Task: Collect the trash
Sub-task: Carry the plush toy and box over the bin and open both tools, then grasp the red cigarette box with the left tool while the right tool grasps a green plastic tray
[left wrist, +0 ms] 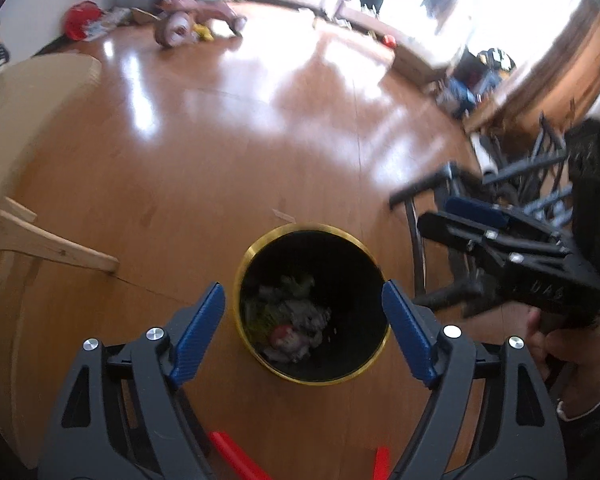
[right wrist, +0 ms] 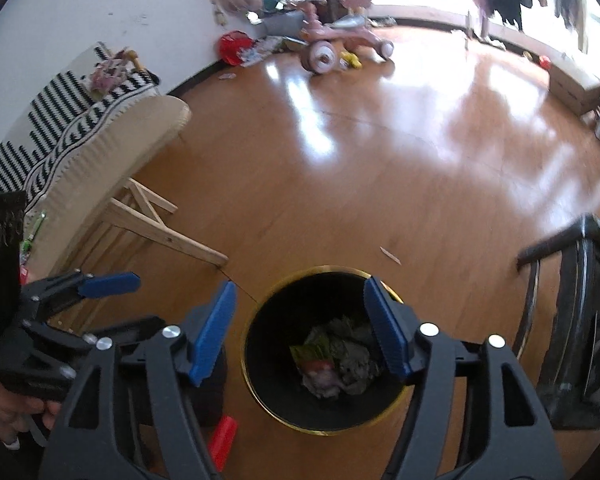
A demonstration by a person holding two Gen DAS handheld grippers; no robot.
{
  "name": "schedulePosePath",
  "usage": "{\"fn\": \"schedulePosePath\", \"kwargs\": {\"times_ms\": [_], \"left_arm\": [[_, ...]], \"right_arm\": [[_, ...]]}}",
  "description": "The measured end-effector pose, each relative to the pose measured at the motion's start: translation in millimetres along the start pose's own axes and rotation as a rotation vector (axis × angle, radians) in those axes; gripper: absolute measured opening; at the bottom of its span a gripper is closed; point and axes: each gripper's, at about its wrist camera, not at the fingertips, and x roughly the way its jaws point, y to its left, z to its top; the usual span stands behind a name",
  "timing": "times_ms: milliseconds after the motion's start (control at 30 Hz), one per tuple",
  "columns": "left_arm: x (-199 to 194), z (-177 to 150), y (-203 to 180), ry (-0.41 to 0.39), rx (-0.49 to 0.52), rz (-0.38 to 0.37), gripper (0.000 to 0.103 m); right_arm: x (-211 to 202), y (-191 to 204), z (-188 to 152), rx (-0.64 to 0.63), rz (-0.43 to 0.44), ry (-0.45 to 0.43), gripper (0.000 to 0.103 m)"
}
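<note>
A black waste bin with a gold rim [left wrist: 256, 248] stands on the wooden floor, seen from above in both wrist views. Crumpled trash [left wrist: 292, 320] lies at its bottom: grey paper, a green wrapper, something red. My left gripper [left wrist: 304, 300] hovers over the bin, jaws wide, nothing between its blue pads. My right gripper [right wrist: 300, 312] also hangs above the bin [right wrist: 324, 270], open and empty, with the trash [right wrist: 332, 356] below it. Each gripper shows in the other's view: the right one [left wrist: 448, 216] at the right, the left one [right wrist: 112, 284] at the left. A small scrap [right wrist: 390, 255] lies on the floor beyond the bin.
A light wooden table with slanted legs [right wrist: 160, 228] and a striped cloth stands to the left. A dark metal chair [right wrist: 572, 320] is at the right. Red plastic pieces [right wrist: 222, 436] lie by the bin's near side. A pink tricycle [right wrist: 328, 48] and toys sit by the far wall.
</note>
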Motion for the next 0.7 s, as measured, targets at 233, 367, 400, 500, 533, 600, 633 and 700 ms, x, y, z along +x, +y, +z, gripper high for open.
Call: {"fn": "schedulePosePath", "kwargs": {"times_ms": [233,367,400,500,533,600,633,700], "left_arm": [[-141.0,22.7,107.4,-0.218,-0.158,0.146,0.086],[-223.8,-1.3,178.6,-0.317,-0.241,0.307,0.090],[-247.6,-16.3,202.2,-0.337,-0.269,0.355,0.090],[-297.0,-63.4,258.6,-0.362,-0.357,0.458,0.092],[-310.6,-78.8,276.7,-0.362,-0.389,0.494,0.092],[-337.6,-119.2,315.5,-0.361,-0.462,0.565,0.092],[-345.2,-133.2,326.1,-0.363,-0.488,0.587,0.092],[-364.5,-168.7,354.0,-0.371,-0.555,0.621,0.092]], "right_arm": [[-3.8,103.5,65.7,-0.165,0.104,-0.083,0.067],[3.7,211.1,89.9,-0.306,0.217,-0.101,0.070],[7.2,241.7,92.6,-0.344,0.249,-0.098,0.071],[16.7,321.8,94.1,-0.435,0.341,-0.080,0.071],[21.8,357.1,93.2,-0.472,0.374,-0.071,0.071],[28.9,404.1,91.7,-0.517,0.423,-0.052,0.071],[33.3,428.7,89.1,-0.539,0.447,-0.041,0.071],[45.7,482.2,81.2,-0.589,0.497,-0.014,0.071]]}}
